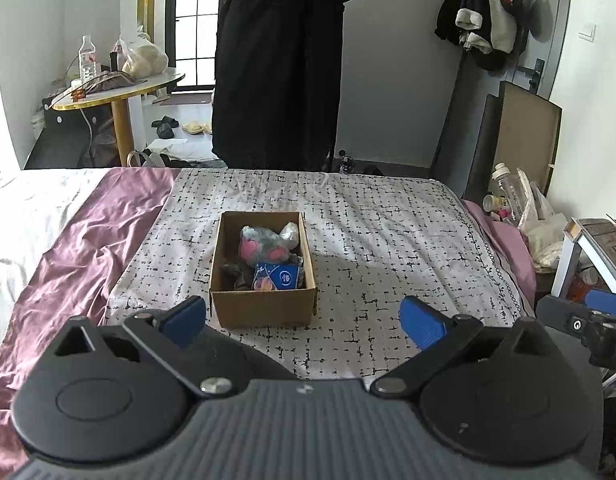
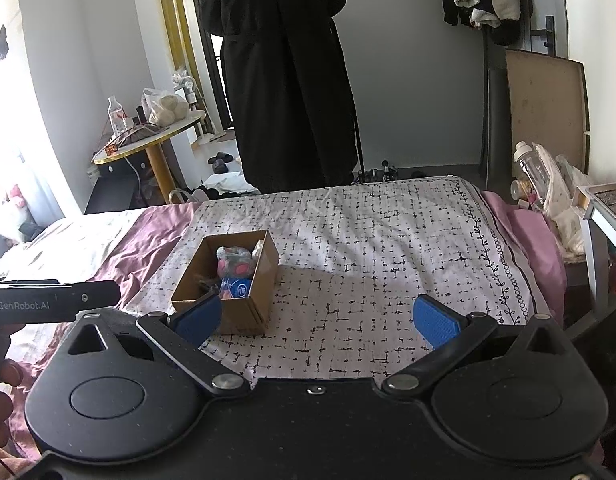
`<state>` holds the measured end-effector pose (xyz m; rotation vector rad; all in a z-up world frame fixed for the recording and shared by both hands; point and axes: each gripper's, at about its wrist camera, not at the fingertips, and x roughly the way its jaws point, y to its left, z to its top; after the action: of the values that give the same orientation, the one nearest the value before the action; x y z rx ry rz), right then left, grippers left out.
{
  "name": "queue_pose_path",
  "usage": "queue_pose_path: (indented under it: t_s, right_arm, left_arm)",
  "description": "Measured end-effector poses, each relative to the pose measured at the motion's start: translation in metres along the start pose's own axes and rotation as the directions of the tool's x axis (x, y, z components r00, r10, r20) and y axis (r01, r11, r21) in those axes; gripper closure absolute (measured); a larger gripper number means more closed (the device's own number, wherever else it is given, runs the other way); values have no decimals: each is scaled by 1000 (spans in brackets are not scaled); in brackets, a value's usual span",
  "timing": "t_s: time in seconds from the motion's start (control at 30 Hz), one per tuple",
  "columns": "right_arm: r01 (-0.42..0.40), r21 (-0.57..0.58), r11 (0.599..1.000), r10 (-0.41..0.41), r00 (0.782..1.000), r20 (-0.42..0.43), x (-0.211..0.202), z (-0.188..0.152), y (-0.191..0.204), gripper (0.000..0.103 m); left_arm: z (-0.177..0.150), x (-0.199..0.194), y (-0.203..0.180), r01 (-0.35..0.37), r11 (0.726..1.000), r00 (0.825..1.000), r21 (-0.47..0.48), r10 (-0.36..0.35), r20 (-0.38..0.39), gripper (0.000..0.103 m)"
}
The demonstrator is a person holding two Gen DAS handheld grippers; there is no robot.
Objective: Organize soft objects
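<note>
Hovering above a bed, the left gripper [image 1: 303,320] holds its 2 blue-padded fingers [image 1: 424,322] wide apart with nothing between them, pointed at a cardboard box [image 1: 263,300] that sits on a white bedspread [image 1: 388,240] printed with black marks. The box stands open just beyond the left finger's tip, and the soft objects lie inside it: a pink-and-grey plush toy [image 1: 263,246] toward the far end, a pale wrapped bundle [image 1: 289,234] in the far right corner, a blue packet [image 1: 277,276] against the near wall and something dark [image 1: 231,274] at the near left.

The right gripper [image 2: 316,318] also has its jaws spread and empty, held low over the bedspread [image 2: 388,240] with the box [image 2: 243,304] just ahead of its left finger [image 2: 197,318]; the plush toy [image 2: 235,262] and the blue packet [image 2: 235,290] show over the rim. A purple sheet [image 1: 87,232] lies rumpled to the left of the bedspread. Beyond the foot of the bed, a long black coat [image 1: 279,60] hangs against the wall, and a round gold-edged table [image 1: 119,92] holds a water bottle [image 1: 87,56].
</note>
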<state>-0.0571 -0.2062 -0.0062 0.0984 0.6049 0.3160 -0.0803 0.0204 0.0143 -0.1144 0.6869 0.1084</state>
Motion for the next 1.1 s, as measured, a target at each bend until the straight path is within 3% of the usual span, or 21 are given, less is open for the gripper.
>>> queue_pose_path:
  t_s: [1.1]
  right_arm:
    - [4,3,1000,-4,1000,14,-9,2,-1,0]
  left_arm:
    - [-1,-9,-4,4,1000,1000,16,-4,17,1]
